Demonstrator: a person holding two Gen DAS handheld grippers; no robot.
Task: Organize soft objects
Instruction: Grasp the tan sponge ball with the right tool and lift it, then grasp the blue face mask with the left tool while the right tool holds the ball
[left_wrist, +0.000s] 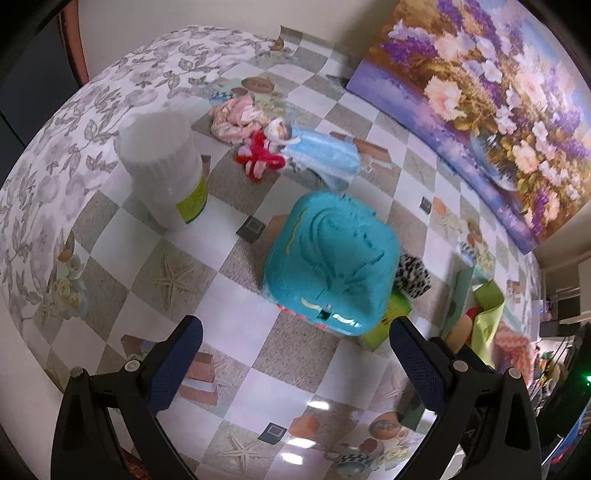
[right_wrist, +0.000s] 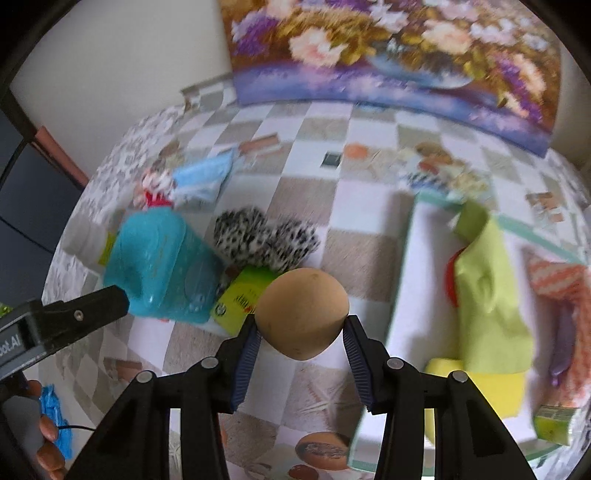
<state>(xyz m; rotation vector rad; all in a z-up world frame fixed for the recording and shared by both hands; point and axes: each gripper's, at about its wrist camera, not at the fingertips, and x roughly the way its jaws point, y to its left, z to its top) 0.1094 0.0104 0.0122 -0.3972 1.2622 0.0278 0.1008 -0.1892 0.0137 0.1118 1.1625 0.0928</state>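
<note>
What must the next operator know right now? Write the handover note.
Left tool: open, empty, above the teal case.
Right tool: shut on the tan sponge, held off the table.
Done: green cloth and yellow sponge lie in the white box.
Left: probably drop the tan sponge in the box, then collect the leopard-print fluff, the doll, the red-and-white toy and the pink cloth, all on the table.

A home is indicated: patterned tablecloth (left_wrist: 229, 325), floral painting (left_wrist: 480, 92) propped at 1 o'clock.
</note>
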